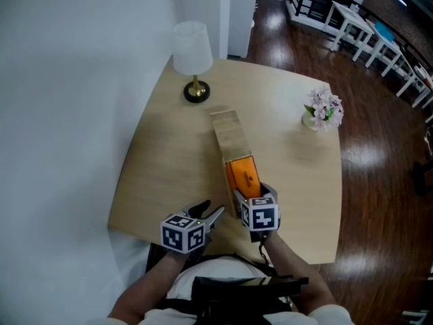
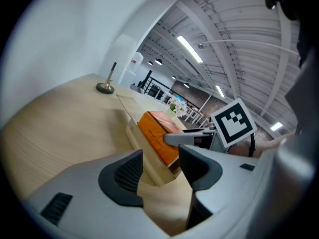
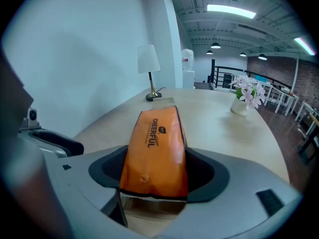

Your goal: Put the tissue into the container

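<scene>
The pale wooden table (image 1: 169,171) carries a white lamp (image 1: 193,49), a flower vase (image 1: 323,111) and a long wooden container (image 1: 229,135).

Bare table (image 1: 155,175) lies open to my left; the box (image 1: 230,137) blocks the middle, lamp (image 1: 192,49) and flowers (image 1: 325,107) stand far back.

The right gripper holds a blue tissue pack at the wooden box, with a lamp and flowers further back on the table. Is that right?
No: the tissue pack is orange, not blue, as the right gripper view shows. Otherwise yes: the right gripper holds it at the wooden box, lamp and flowers further back on the table.
</scene>
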`<state>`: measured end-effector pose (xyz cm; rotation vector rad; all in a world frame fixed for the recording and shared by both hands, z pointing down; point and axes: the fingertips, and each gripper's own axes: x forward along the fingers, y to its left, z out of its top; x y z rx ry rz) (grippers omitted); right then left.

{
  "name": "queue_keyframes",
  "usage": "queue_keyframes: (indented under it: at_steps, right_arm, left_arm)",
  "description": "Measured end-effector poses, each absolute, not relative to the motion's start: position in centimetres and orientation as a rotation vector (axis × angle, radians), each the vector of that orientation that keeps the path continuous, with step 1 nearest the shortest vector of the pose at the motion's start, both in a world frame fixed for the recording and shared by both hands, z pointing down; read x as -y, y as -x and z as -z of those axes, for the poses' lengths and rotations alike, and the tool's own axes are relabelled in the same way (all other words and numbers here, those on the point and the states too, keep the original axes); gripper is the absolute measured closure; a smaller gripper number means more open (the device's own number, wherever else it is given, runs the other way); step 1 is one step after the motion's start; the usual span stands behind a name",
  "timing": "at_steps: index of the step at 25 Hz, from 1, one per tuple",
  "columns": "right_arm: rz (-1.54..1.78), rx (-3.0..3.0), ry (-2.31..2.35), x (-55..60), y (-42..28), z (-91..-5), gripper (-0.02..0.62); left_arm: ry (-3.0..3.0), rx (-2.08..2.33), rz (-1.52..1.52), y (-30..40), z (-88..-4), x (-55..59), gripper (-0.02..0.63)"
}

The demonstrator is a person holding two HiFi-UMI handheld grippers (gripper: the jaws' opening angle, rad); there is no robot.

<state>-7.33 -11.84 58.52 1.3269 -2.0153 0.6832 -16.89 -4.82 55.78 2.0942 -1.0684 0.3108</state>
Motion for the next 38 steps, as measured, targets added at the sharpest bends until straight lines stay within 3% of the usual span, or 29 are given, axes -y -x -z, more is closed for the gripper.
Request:
queue_keyframes:
  at_steps: [15,38]
  right_arm:
    - [-0.869,1.901,-1.294,12.0,7.4,-63.3,0.229]
    - [-0.833,2.084,-1.257,11.1,8.5,-61.2,0.227]
  left_arm:
    - [-2.076,1.027,-0.314,17.2,-56.3,4.4,0.377]
    - [-2.055,0.968,-0.336,14.0,-56.9,4.0,0.385]
